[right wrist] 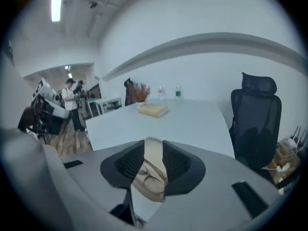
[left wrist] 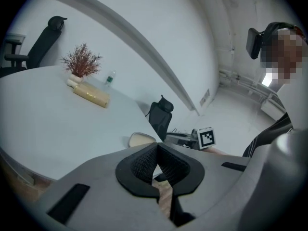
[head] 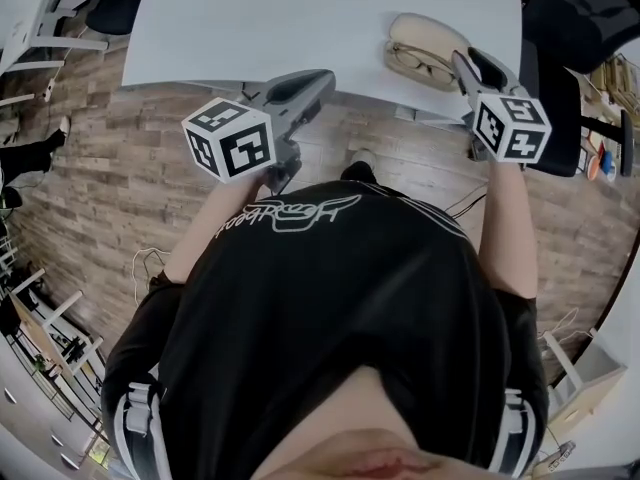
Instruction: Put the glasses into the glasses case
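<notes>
An open beige glasses case (head: 428, 38) lies near the front edge of the white table (head: 250, 18), and the glasses (head: 420, 65) lie inside it. My right gripper (head: 472, 64) hovers just right of and above the case. Its jaws stand open with nothing between them. In the right gripper view the case (right wrist: 153, 154) and the glasses (right wrist: 148, 179) show through the gap of the right gripper (right wrist: 153, 143). My left gripper (head: 322, 80) hangs off the table's front edge, left of the case. Its tips meet in the left gripper view (left wrist: 157, 147) and hold nothing. The case (left wrist: 141, 139) lies beyond them.
A dried plant in a pot (left wrist: 81, 64), a long beige box (left wrist: 91, 96) and a small bottle (left wrist: 110, 79) stand at the table's far side. Black office chairs (right wrist: 255, 124) (left wrist: 161, 117) stand by the table. People stand at the back left (right wrist: 72, 102). Wooden floor (head: 120, 168) lies below.
</notes>
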`<state>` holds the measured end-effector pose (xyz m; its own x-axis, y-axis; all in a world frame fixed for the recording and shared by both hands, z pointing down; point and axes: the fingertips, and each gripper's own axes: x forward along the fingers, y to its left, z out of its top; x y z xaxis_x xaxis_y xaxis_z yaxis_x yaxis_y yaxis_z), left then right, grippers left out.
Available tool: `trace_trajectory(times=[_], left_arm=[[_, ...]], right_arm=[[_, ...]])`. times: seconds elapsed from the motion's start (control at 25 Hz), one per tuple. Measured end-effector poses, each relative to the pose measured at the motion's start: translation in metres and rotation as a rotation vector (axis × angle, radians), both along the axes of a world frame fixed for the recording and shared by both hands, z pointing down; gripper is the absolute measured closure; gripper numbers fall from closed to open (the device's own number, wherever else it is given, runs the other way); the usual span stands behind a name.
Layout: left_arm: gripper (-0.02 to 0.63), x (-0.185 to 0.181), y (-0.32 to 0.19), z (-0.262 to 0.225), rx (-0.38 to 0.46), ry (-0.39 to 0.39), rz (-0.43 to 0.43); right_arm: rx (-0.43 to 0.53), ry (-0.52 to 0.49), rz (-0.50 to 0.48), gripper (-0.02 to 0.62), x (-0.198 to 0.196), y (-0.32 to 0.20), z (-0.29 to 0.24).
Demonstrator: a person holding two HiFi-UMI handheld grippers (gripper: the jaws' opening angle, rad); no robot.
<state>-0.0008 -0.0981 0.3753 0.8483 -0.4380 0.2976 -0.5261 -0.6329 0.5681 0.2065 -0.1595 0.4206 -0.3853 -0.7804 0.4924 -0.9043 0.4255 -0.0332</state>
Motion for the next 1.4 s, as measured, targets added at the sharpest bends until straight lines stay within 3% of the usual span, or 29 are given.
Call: trace_trajectory(times=[0.16, 0.36, 0.64, 0.8, 1.08, 1.4], left_arm=[[0.600, -0.015, 0.020, -0.017, 0.032, 0.021, 0.024], [0.600, -0.034, 0.050, -0.043, 0.086, 0.063, 0.054], [0.600, -0.065, 0.113, -0.081, 0.185, 0.071, 0.125], [0.600, -0.065, 0.153, -0.103, 0.186, 0.140, 0.195], [0.600, -0.074, 0.202, -0.125, 0.247, 0.159, 0.251], [0.600, -0.080, 0.239, -0.120, 0.244, 0.151, 0.307]], right_arm=[[0.101, -0.143, 0.021, 0.527, -0.025, 0.031, -0.047], [0.205, -0.254, -0.029, 0.554, -0.076, 0.082, -0.097], [0.247, -0.450, -0.128, 0.561, -0.161, 0.168, -0.158], [0.287, -0.457, -0.167, 0.565, -0.184, 0.219, -0.175], [0.327, -0.469, -0.202, 0.572, -0.210, 0.285, -0.185], [0.282, -0.480, -0.194, 0.578, -0.228, 0.325, -0.170]])
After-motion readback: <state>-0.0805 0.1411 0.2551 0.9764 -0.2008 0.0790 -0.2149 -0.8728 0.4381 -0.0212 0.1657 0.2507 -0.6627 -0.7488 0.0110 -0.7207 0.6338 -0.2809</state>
